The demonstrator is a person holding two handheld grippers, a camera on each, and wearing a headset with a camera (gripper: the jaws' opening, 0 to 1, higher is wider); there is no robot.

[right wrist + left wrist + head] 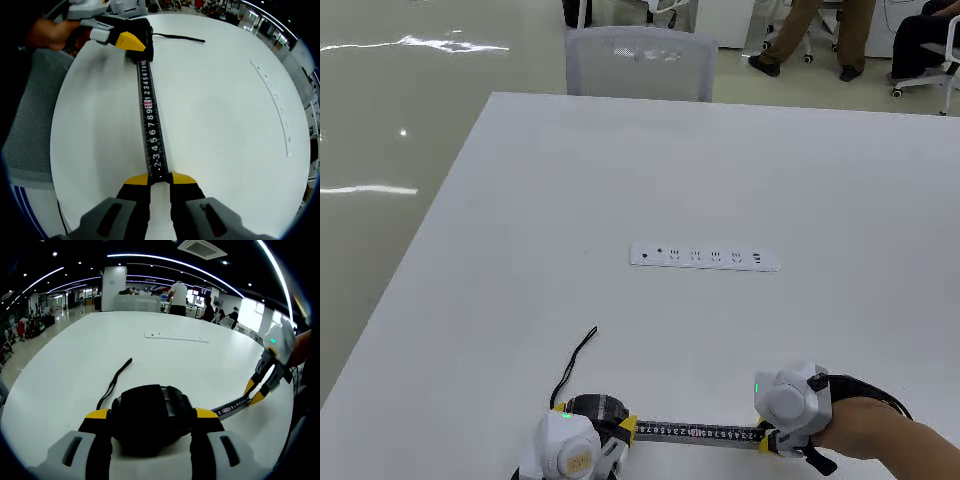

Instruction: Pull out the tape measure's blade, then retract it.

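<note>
1. While the left gripper (151, 416) clamps the tape measure's case (600, 408) near the table's (720, 170) front edge, the right gripper (160, 179) pinches the blade (149, 120) by its tip, pulled partway out.
2. Next, I'd say: feed the blade back slowly toward the case.

1. Lower centre of the head view: the left tool (620, 432) is cut by the bottom edge, and its jaws cover most of the tape measure (600, 407).
2. Bottom centre of the right gripper view: the tip of the blade (149, 115) is hidden between the jaws of the right tool (159, 179).
3. Centre of the head view: the markings on the power strip (705, 257) are too small to read.
4. Top of the head view: the people (820, 30) are cut off by the upper edge, and the lower part of the chair (640, 62) hides behind the table (520, 250).
</note>
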